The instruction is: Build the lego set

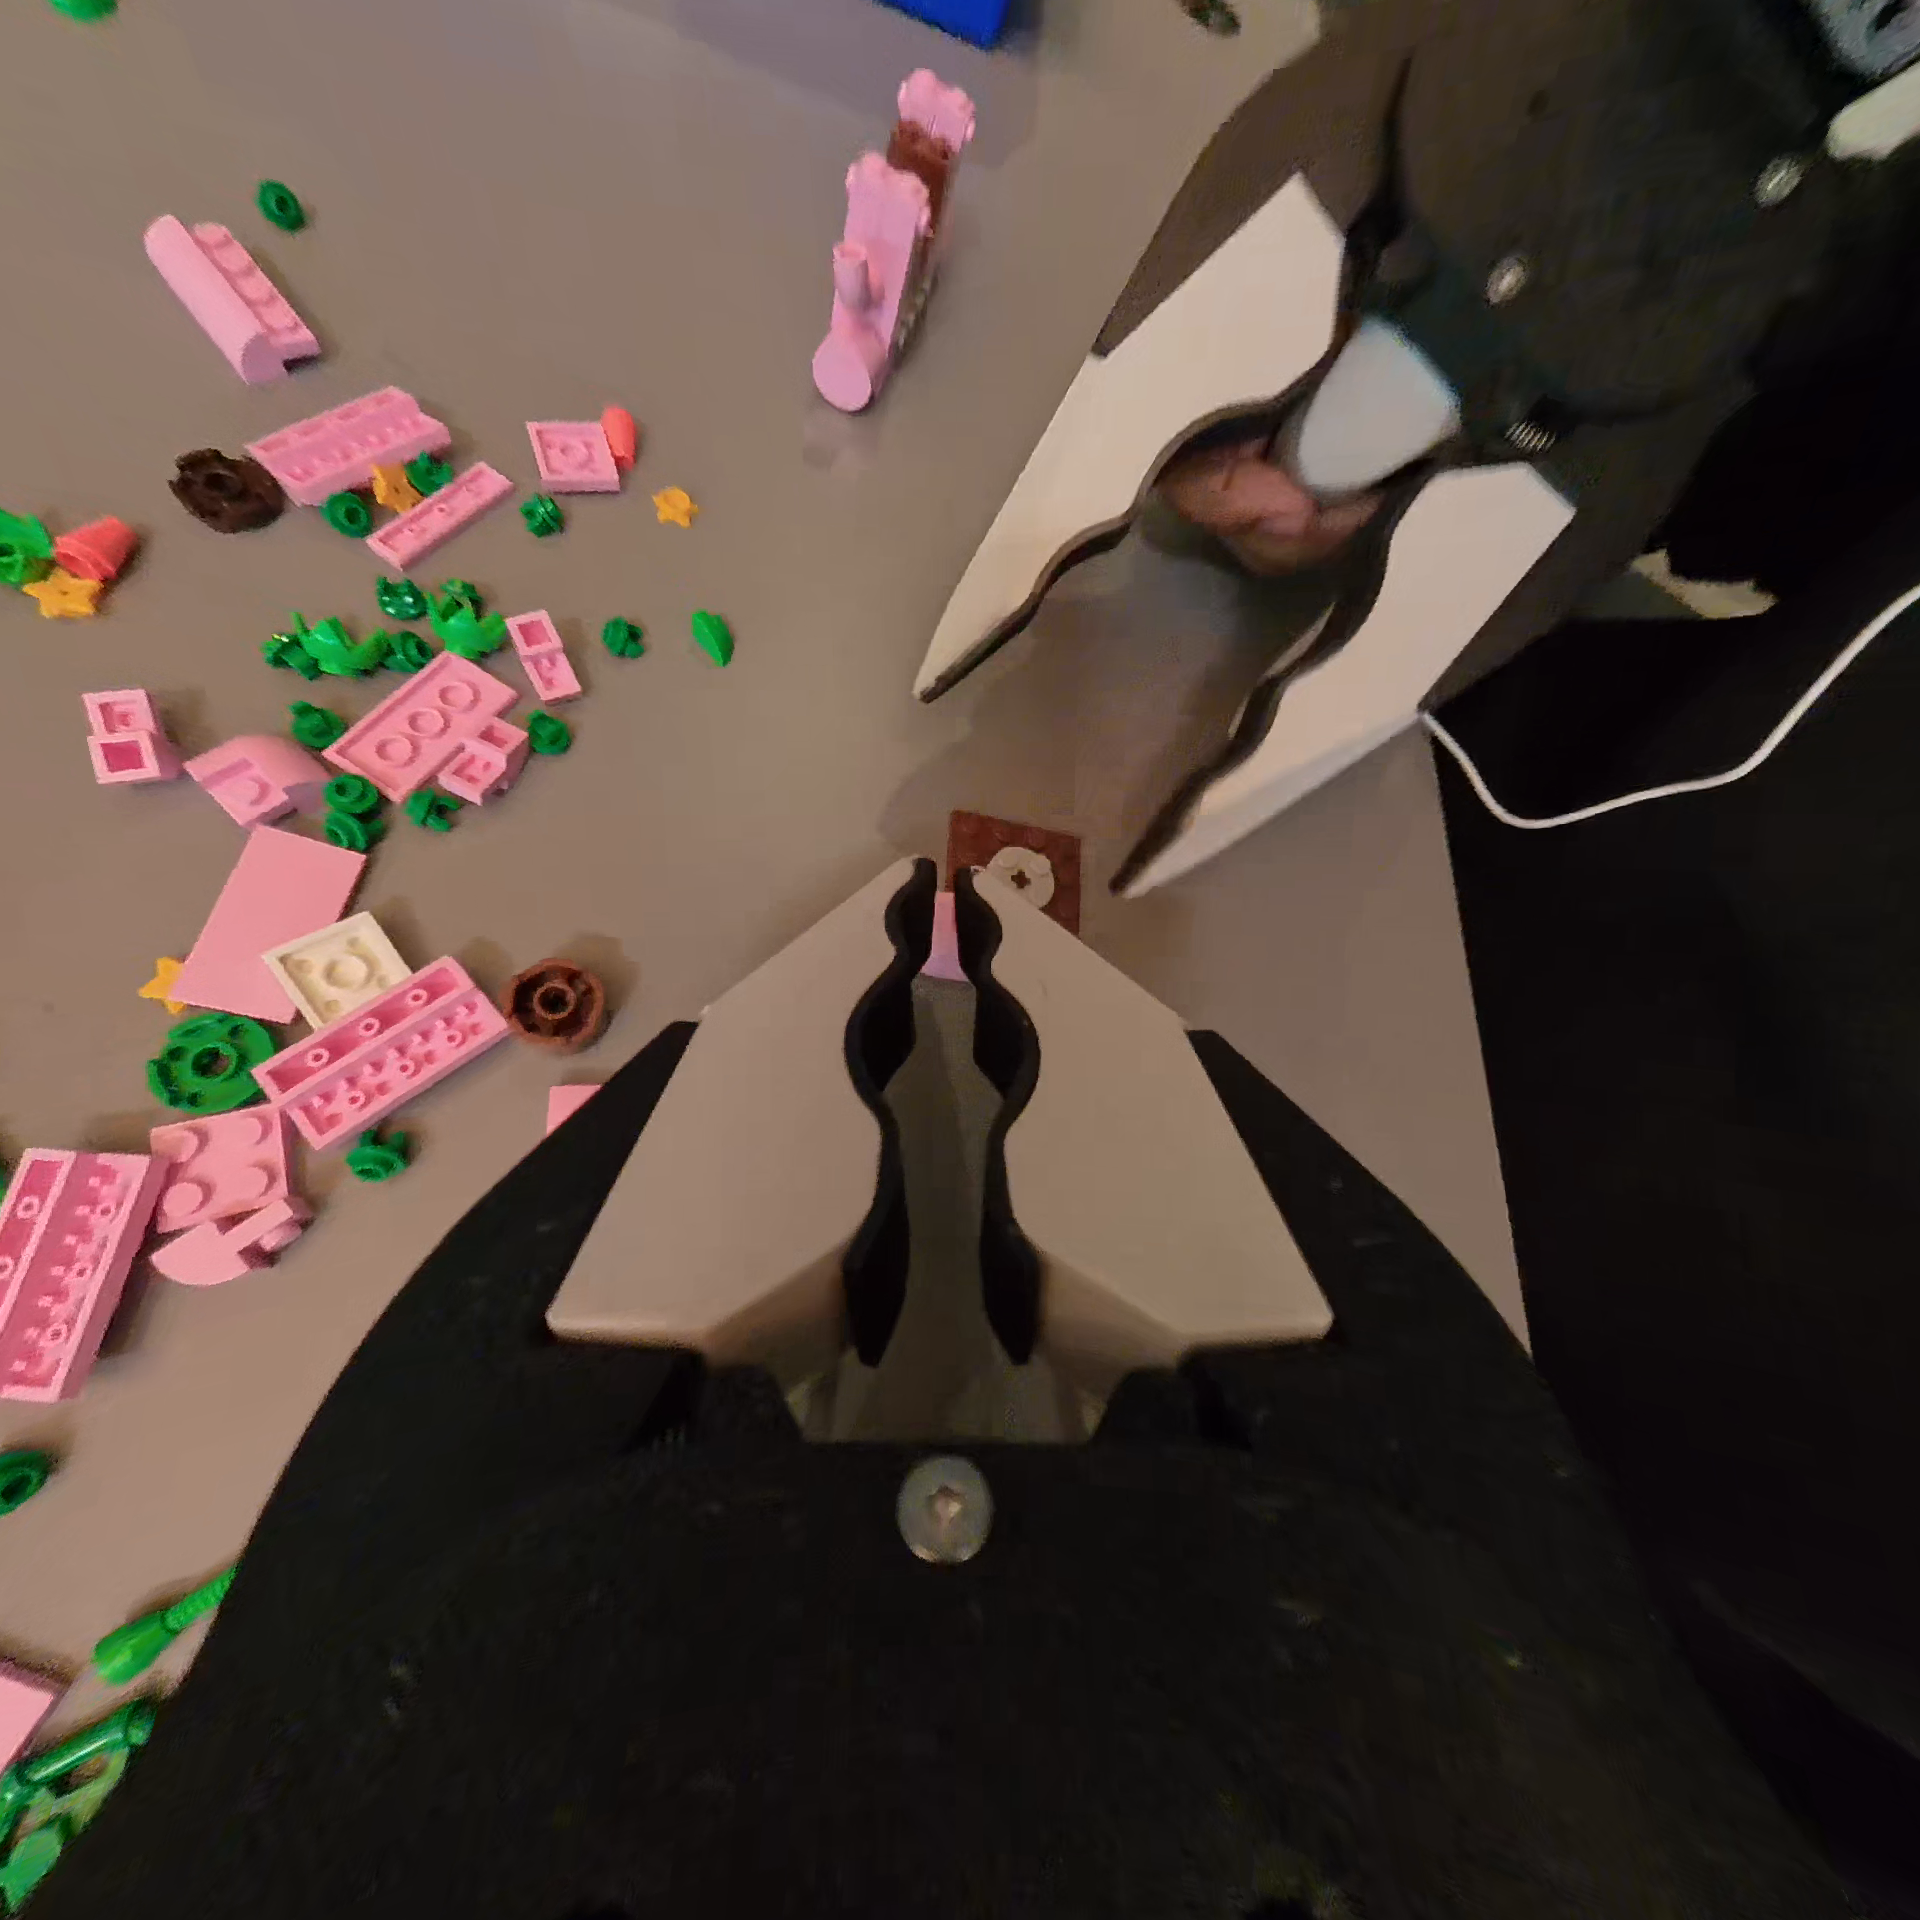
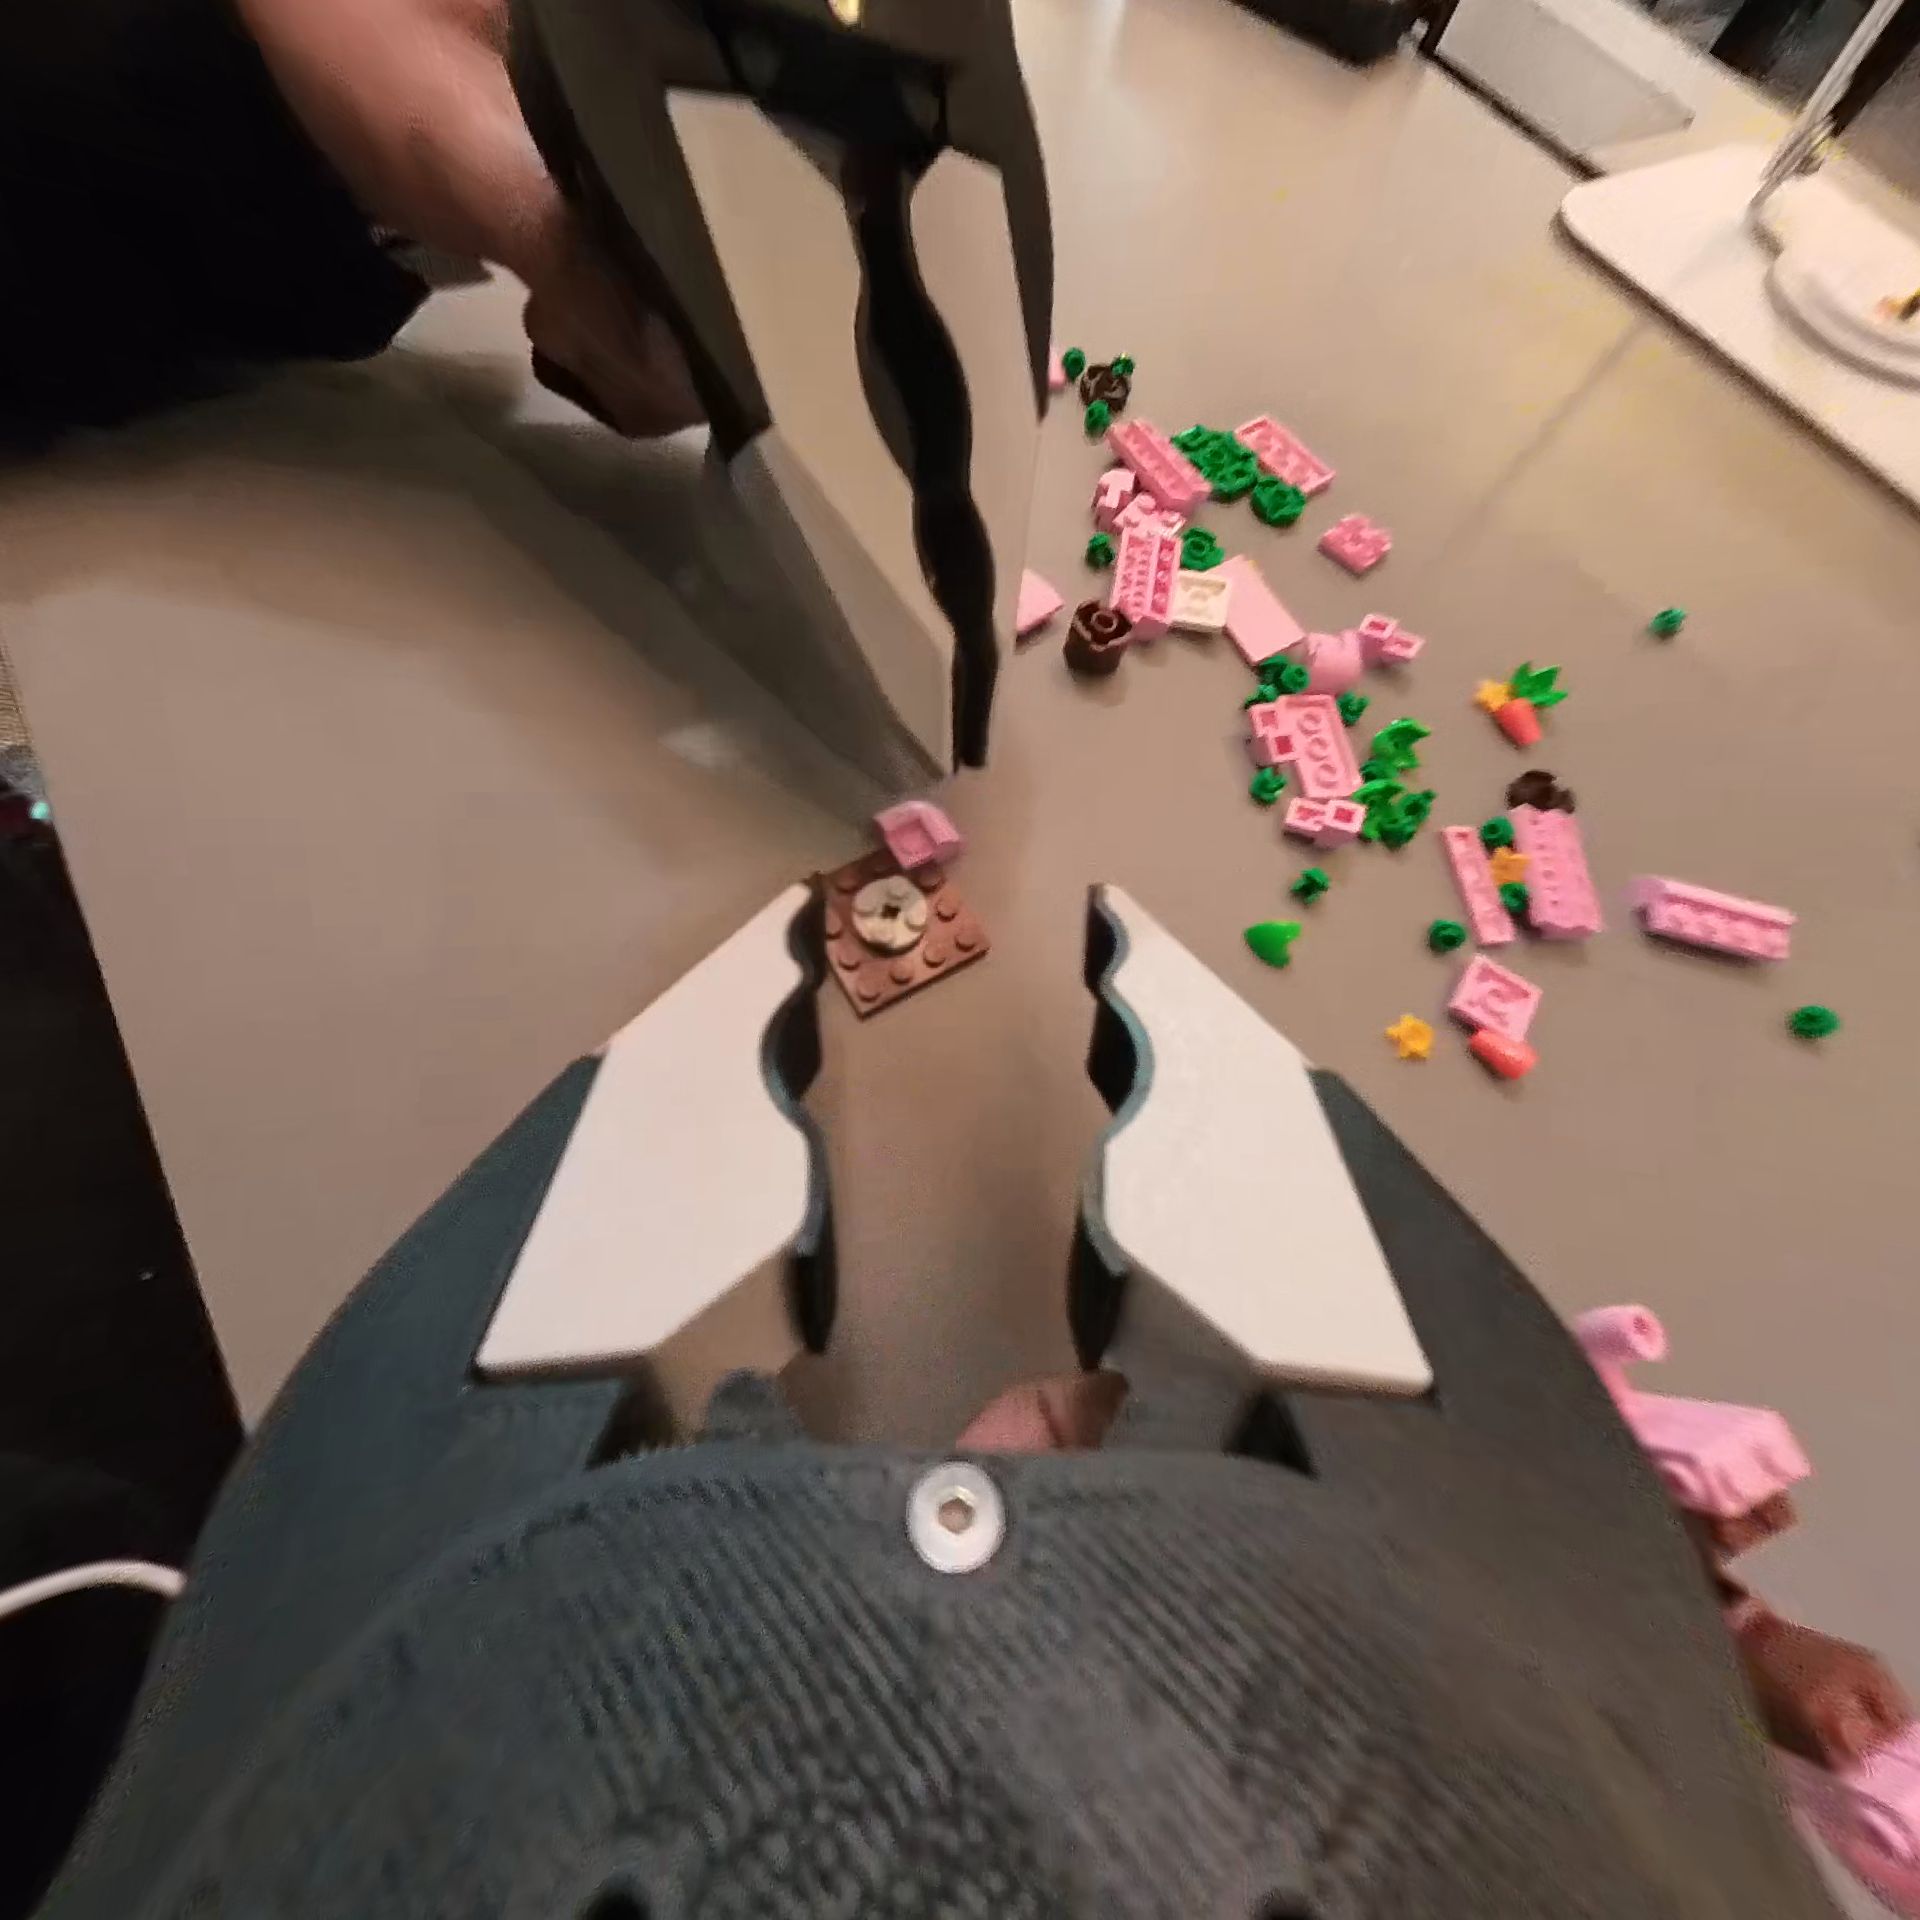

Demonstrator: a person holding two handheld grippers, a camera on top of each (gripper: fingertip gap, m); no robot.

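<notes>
My left gripper (image 1: 940, 871) is shut on a small pink piece (image 1: 943, 935), held at its fingertips right at the edge of a brown square plate (image 1: 1049, 844). The plate lies flat on the grey table and carries a tan round piece (image 1: 1023, 871). In the right wrist view the pink piece (image 2: 914, 831) sits just under the left gripper's tips (image 2: 966, 764), at the far corner of the brown plate (image 2: 914, 966). My right gripper (image 2: 948, 902) is open and empty, with its left finger beside the plate. It also shows in the left wrist view (image 1: 1023, 790), above the plate.
A pink and brown partial build (image 1: 883, 260) stands at the back; it also shows low right in the right wrist view (image 2: 1683, 1434). Loose pink, green and brown pieces (image 1: 416, 717) are scattered to the left. The table edge and a white cable (image 1: 1662, 779) lie to the right. The tips of both grippers are at nearly the same place.
</notes>
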